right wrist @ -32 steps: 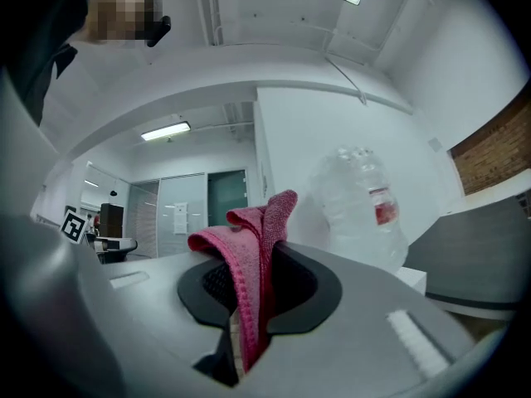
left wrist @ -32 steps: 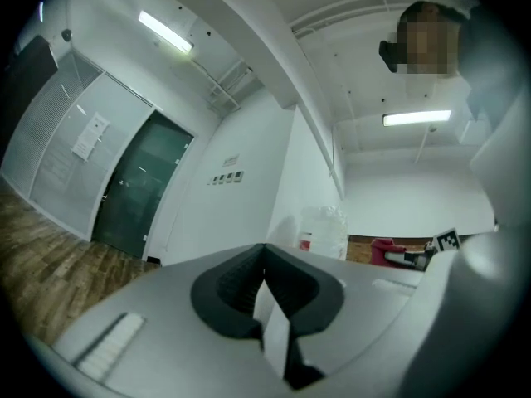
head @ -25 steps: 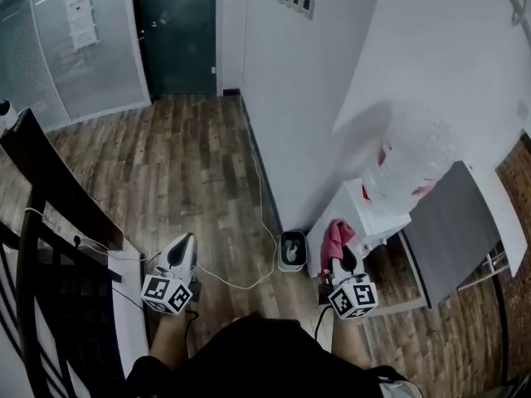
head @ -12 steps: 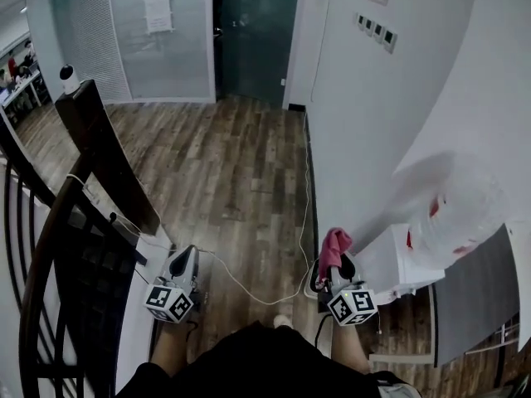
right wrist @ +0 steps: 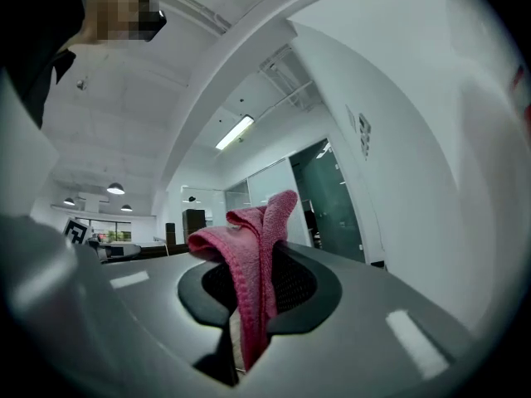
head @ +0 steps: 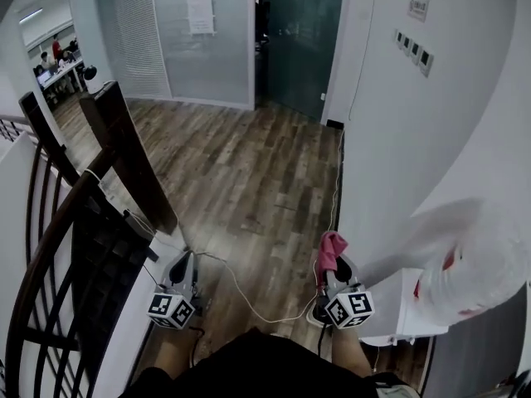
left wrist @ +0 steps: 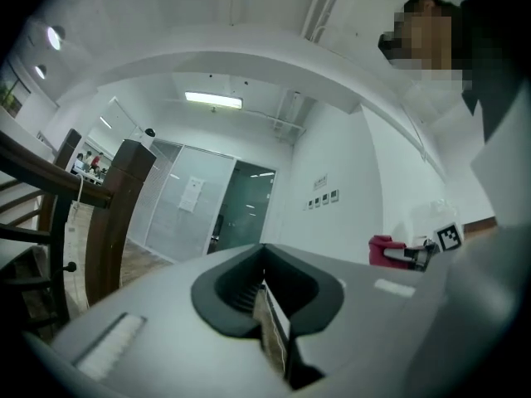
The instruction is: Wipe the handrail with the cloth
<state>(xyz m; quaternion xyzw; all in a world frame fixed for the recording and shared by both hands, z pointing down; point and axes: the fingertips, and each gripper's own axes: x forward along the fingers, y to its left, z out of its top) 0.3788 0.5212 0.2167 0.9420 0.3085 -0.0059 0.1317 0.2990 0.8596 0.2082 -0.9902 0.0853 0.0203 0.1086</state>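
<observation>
A dark wooden handrail (head: 51, 237) curves down the left of the head view, ending at a thick dark post (head: 133, 160). In the left gripper view the handrail (left wrist: 50, 182) sits at the far left. My right gripper (head: 331, 265) is shut on a pink cloth (head: 332, 249), which stands up out of the jaws; the cloth (right wrist: 253, 259) fills the right gripper view's middle. My left gripper (head: 182, 269) is shut with nothing in it, low beside the railing. Both grippers hang near my body, apart from the rail.
Black balusters (head: 41, 313) run under the rail. A white cable (head: 249, 301) trails across the wooden floor (head: 241, 181). A white wall (head: 390, 131) and a white cabinet (head: 398, 305) stand to the right. Glass partitions and a dark door (head: 299, 40) are ahead.
My view has swung left and up: the handrail and post now take up more of the left side, the cabinet has slid to the right edge. Both grippers keep their hold and pose.
</observation>
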